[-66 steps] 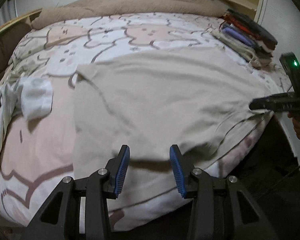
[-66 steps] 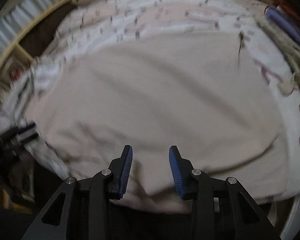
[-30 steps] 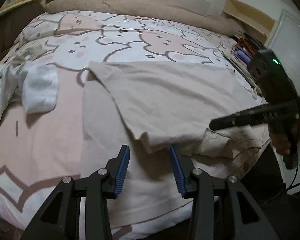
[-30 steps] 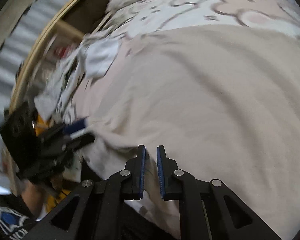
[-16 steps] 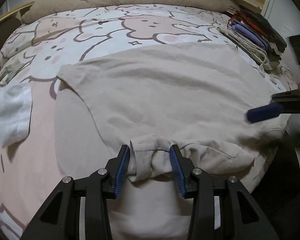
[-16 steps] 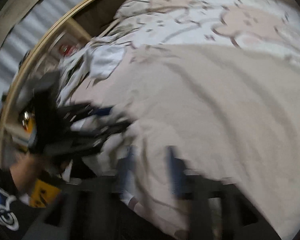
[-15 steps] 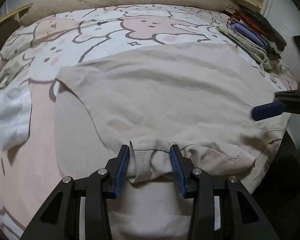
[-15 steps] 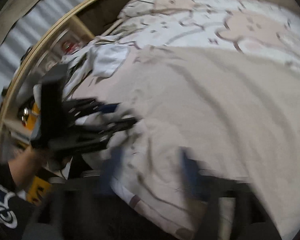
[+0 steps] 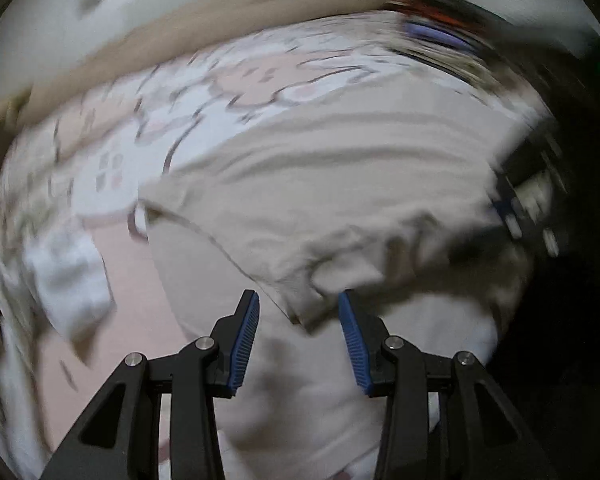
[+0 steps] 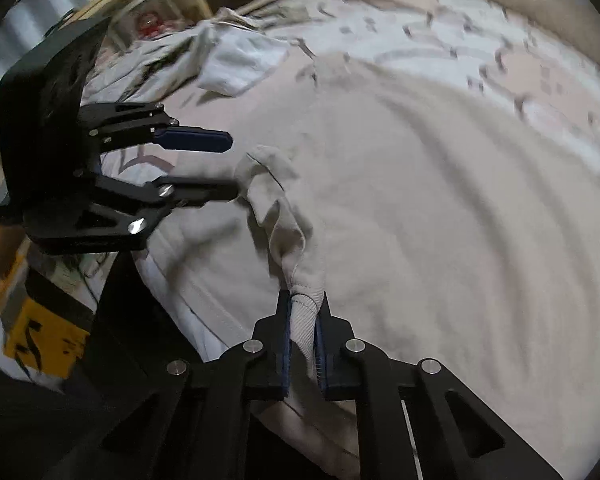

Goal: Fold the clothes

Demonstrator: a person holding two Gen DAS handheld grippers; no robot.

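1. Beige shirt (image 10: 440, 208) lies spread over the bed (image 10: 440, 32), on the patterned cover.
2. Right gripper (image 10: 303, 340) is clamped on a bunched fold of the shirt's near edge.
3. Left gripper (image 9: 299, 334) has its fingers spread apart, nothing between them, with a shirt corner just ahead.
4. White cloth (image 9: 72, 280) sits off to the shirt's left.
5. Stack of folded clothes (image 9: 432, 28) at the bed's far right is too blurry for detail.
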